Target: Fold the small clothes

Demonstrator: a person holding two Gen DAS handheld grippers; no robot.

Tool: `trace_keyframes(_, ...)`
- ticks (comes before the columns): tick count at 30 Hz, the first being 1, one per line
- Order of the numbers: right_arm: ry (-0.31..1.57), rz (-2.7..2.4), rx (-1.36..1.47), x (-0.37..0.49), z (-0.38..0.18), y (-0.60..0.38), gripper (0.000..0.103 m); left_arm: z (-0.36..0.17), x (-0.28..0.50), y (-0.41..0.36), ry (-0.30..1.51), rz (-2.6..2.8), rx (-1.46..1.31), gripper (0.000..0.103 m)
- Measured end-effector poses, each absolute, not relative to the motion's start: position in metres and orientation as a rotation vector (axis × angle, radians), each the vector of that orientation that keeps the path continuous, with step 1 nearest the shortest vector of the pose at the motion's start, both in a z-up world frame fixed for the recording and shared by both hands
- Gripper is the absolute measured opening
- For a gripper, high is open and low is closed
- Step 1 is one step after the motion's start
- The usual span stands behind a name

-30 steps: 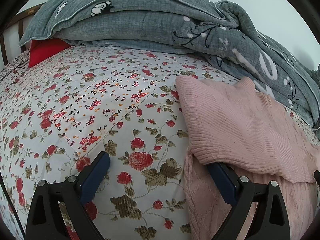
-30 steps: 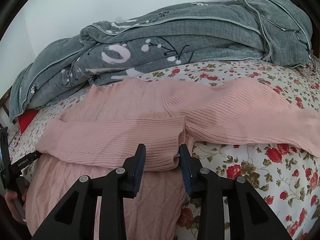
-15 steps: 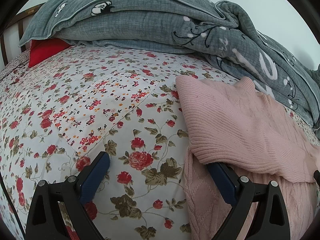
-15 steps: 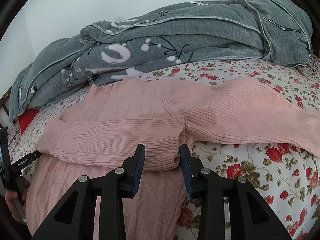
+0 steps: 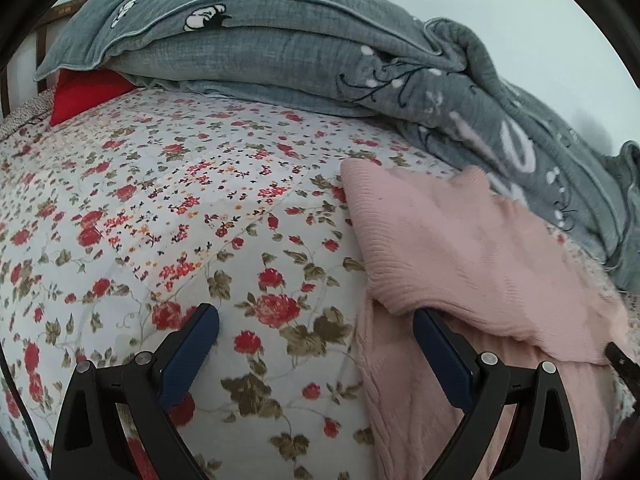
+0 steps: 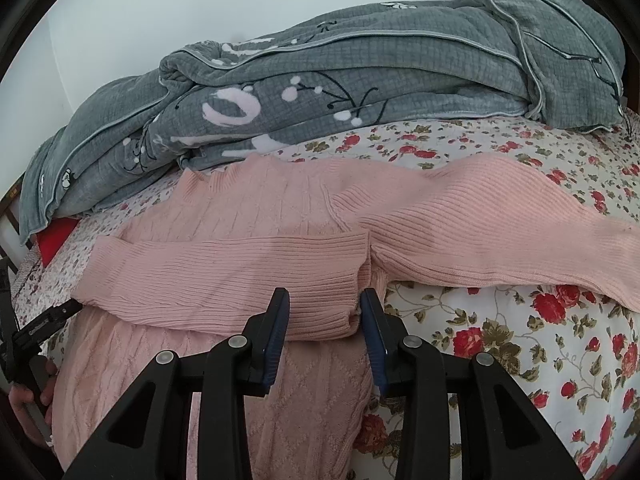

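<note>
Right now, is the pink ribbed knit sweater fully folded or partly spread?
Partly spread: one sleeve lies folded across the pink ribbed knit sweater; the other sleeve stretches out over the floral bedspread.

The flower-printed bed sheet (image 5: pixel 168 216) lies bare and open left of the pink knitted sweater (image 6: pixel 248 264), and again beyond its outstretched sleeve on the right. At the bed's far side, a heaped grey quilted blanket (image 6: pixel 360 92) walls off passage, touching the sweater's collar.

You have one pink sweater (image 6: pixel 248 216) and one grey quilt (image 6: pixel 360 80). One red pillow (image 5: pixel 86 90). Two grippers: left gripper (image 5: pixel 316 322), right gripper (image 6: pixel 324 304).
</note>
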State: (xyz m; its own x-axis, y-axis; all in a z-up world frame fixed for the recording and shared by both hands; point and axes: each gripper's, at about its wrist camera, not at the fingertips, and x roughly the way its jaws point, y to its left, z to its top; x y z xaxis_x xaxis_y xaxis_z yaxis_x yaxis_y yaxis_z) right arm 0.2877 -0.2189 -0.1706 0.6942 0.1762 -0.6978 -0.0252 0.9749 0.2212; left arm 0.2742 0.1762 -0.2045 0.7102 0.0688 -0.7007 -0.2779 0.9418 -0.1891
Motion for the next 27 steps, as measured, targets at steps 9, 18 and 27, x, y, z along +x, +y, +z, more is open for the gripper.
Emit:
trace_keyframes(9, 0.759, 0.089, 0.223, 0.28, -0.166, -0.224, 0.059, -0.179, 0.23, 0.149, 0.579, -0.075, -0.289, 0.098)
trace_keyframes(18, 0.721, 0.077, 0.256, 0.274, -0.15, -0.233, 0.06, -0.209, 0.283, 0.14, 0.813, -0.024, -0.274, 0.097)
trace_keyframes(27, 0.637, -0.111, 0.159, 0.227, -0.107, -0.304, 0.061, -0.208, 0.277, 0.147, 0.777, -0.066, -0.345, 0.098)
